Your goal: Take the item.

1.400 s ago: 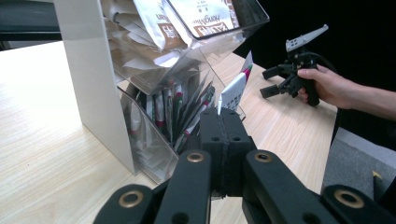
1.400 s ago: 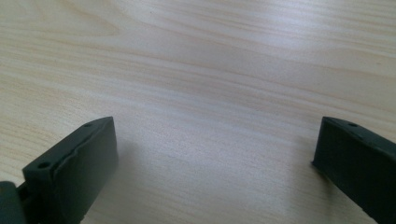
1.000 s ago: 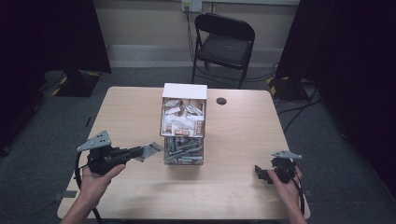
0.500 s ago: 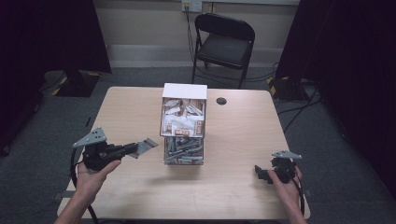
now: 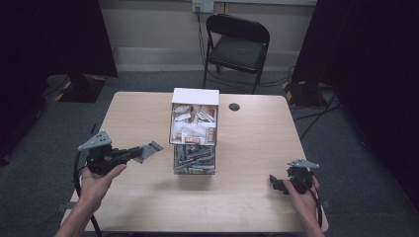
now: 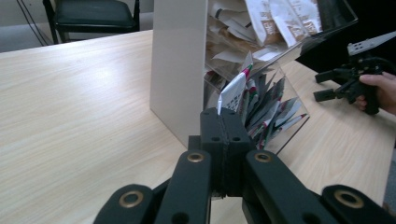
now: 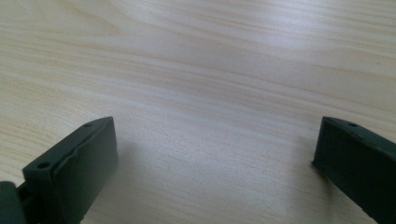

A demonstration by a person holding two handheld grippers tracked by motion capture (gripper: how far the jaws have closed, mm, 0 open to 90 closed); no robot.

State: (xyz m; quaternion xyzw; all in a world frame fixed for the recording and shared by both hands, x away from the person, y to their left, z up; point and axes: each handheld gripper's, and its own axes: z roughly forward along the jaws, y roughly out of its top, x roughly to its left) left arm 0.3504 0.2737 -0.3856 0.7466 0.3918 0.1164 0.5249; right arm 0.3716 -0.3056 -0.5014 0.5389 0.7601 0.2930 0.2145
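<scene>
1. Reaching in from the bottom left of the high view, the person's left hand [image 5: 101, 173] holds the left gripper [image 5: 141, 152] raised off the table [image 5: 247, 207], forearm angled up and to the right, the gripper pointing toward the clear display box [image 5: 194, 131].
2. Its jaws are pressed together on a thin grey sachet [image 5: 148, 149]; in the left gripper view the sachet [image 6: 232, 91], white with a red and green tip, stands up from between the closed jaws, just beside the box's lower compartment.
3. That lower compartment [image 5: 193, 159] holds more grey sachets; the upper one [image 5: 193, 123] holds white and brown packets. The box stands near the table's middle, white panel at its back.
4. At the bottom right, the right hand [image 5: 302, 195] rests low near the table's front edge, gripping the right gripper [image 5: 276, 183], which points left, well apart from the box.
5. Its jaws are spread wide over bare wood, with nothing between them in the right gripper view.
6. A black folding chair [image 5: 237, 44] stands beyond the table.
</scene>
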